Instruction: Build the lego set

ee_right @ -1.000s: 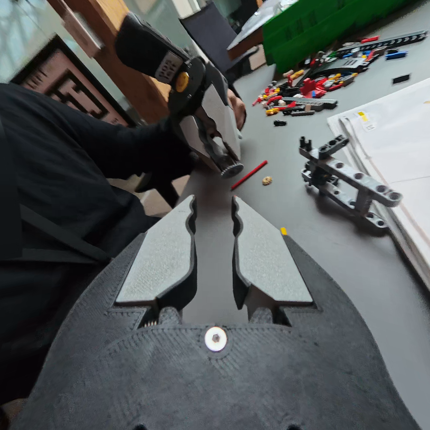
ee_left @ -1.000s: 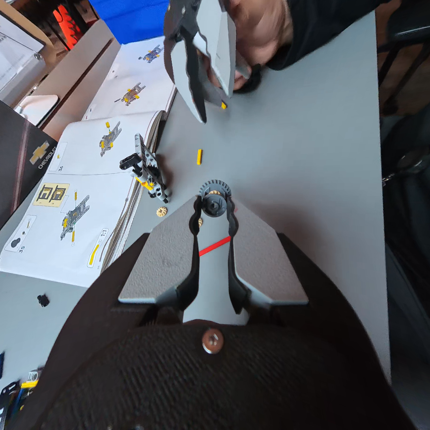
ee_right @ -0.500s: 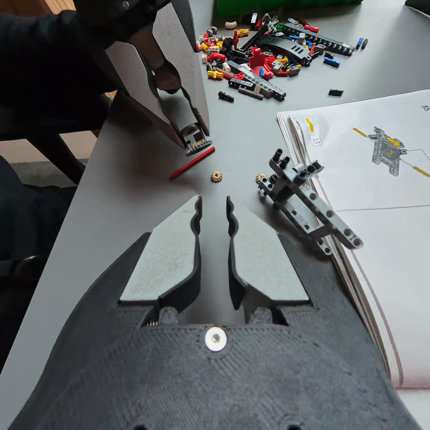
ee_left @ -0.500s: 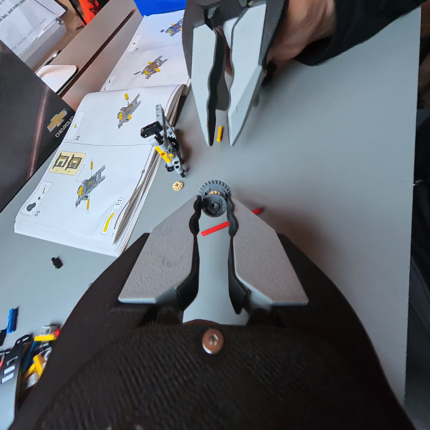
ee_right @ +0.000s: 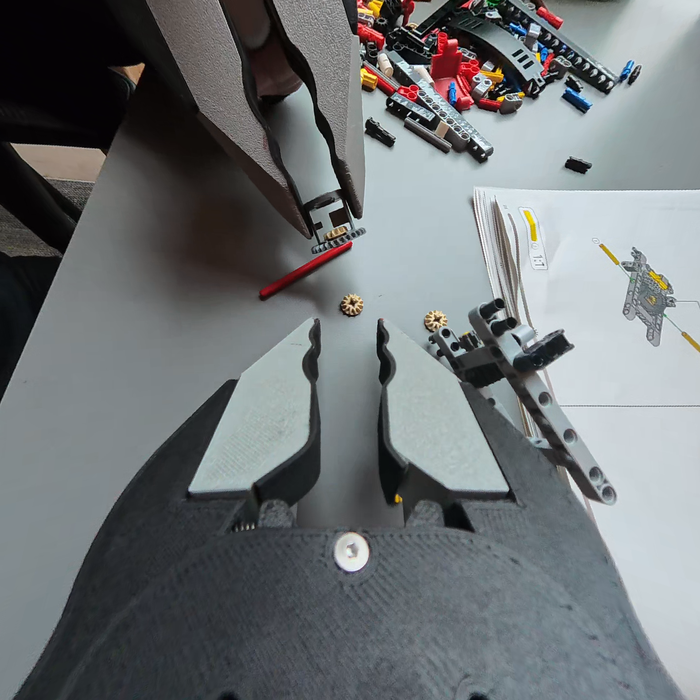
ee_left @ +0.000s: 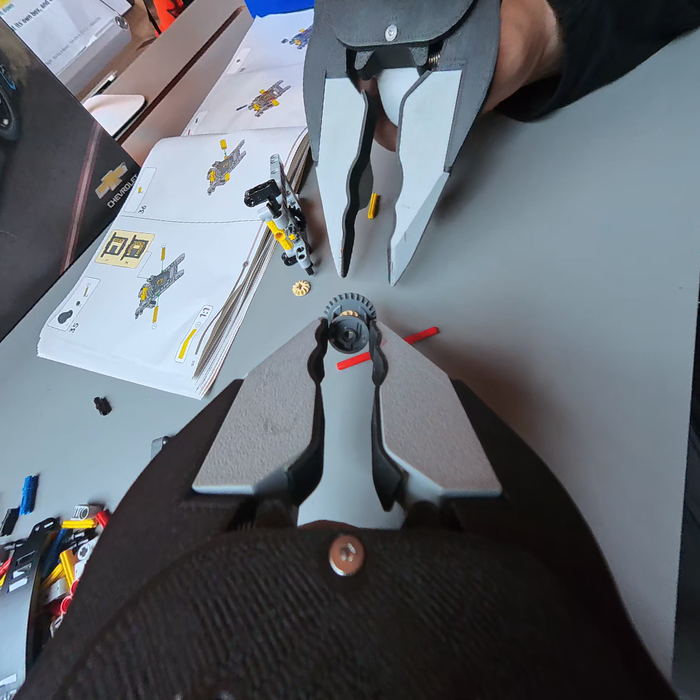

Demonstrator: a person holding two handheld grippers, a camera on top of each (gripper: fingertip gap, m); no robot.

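My left gripper (ee_left: 348, 333) is shut on a dark grey gear housing (ee_left: 348, 322) with a tan gear inside, held just above the table. It also shows in the right wrist view (ee_right: 335, 227), where the housing (ee_right: 337, 236) hangs over a red axle (ee_right: 305, 269). My right gripper (ee_right: 347, 325) is open and empty, facing the left gripper tip to tip (ee_left: 366, 278). A yellow pin (ee_left: 373, 205) lies on the table between its fingers. A grey beam assembly (ee_right: 511, 363) leans on the booklet's edge. Two loose tan gears (ee_right: 352, 304) (ee_right: 435, 320) lie near the right fingertips.
An open instruction booklet (ee_left: 170, 265) lies beside the assembly (ee_left: 284, 223). A pile of loose parts (ee_right: 473, 68) sits behind the left gripper. A black pin (ee_left: 102, 405) and a black box (ee_left: 45, 189) are to the left. The table edge (ee_right: 94, 189) runs beside the left gripper. Some 5 cm of space lies between my two pairs of fingers.
My right gripper has swung round and come closer, now pointing at the left gripper's tips, still open. The left gripper has kept hold of the gear housing and drawn back slightly.
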